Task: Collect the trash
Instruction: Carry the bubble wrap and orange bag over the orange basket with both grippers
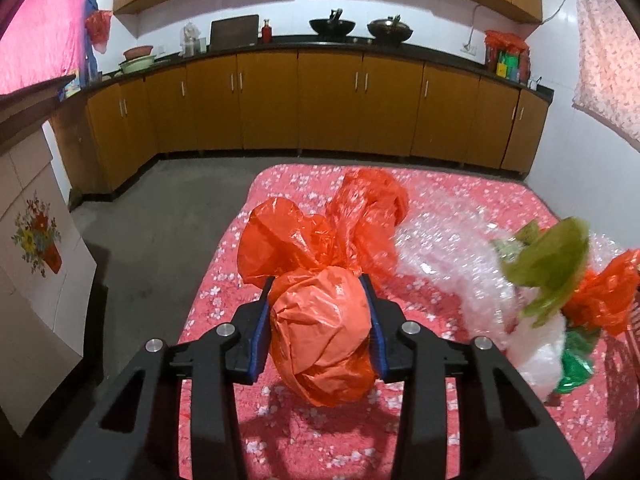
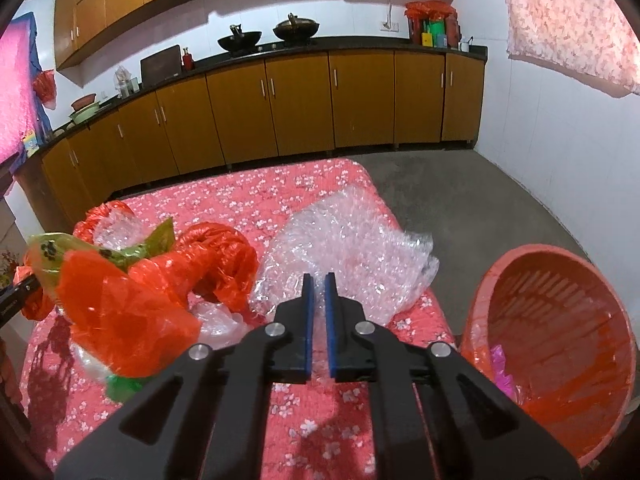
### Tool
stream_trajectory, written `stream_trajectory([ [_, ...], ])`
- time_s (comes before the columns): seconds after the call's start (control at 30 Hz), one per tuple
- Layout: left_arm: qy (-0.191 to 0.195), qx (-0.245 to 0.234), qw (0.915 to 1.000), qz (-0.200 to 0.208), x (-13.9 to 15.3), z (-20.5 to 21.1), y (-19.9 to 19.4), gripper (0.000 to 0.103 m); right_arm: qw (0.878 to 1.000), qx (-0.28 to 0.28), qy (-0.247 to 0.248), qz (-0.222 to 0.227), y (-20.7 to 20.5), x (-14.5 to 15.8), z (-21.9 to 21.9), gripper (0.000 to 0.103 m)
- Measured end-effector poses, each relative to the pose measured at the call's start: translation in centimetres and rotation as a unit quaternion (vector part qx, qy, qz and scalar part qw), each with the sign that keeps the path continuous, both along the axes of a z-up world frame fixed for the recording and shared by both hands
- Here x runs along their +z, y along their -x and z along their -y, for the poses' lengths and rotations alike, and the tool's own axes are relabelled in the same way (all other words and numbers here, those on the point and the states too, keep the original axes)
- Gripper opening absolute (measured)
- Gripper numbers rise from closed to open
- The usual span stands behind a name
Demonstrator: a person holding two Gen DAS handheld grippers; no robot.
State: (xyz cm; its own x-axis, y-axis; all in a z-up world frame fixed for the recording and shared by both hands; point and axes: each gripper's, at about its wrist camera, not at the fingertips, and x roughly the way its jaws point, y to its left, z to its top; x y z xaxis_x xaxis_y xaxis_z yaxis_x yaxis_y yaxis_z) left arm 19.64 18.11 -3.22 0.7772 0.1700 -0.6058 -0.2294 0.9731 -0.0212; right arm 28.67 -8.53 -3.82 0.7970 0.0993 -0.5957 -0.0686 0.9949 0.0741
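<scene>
Picking up trash off the pink flowery table (image 2: 320, 184).

Left gripper (image 1: 320, 288) squeezing a crumpled orange bag (image 1: 320, 332), lifted. Right gripper (image 2: 319, 280) pinched tight on clear bubble wrap (image 2: 352, 248). Orange basket (image 2: 560, 344) at four o'clock, beside the table.

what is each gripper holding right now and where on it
The left gripper clamps an orange plastic bag around its bunched lower bulge. The right gripper is shut on the edge of the clear bubble wrap.
</scene>
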Motion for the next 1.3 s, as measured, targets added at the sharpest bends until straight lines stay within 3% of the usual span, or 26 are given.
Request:
stream_trajectory([
  [0.33, 0.001, -0.02, 0.9992, 0.035, 3.0, 1.5, 1.4, 0.04, 1.0, 0.002, 0.001, 0.027, 2.8, 2.5, 1.2, 0.006],
  [0.73, -0.005, -0.092, 0.9938, 0.063, 6.3, 6.8, 2.4, 0.04, 0.998, -0.018, 0.002, 0.063, 5.9, 5.8, 4.7, 0.006],
  [1.03, 0.0, -0.153, 0.985, 0.08, 8.5, 11.8, 2.2, 0.039, 0.995, -0.052, 0.003, 0.088, 8.2, 7.8, 8.5, 0.006],
  [1.3, 0.004, -0.211, 0.9739, 0.083, 8.8, 17.6, 1.7, 0.039, 0.991, -0.094, 0.015, 0.099, 10.4, 8.3, 13.2, 0.006],
])
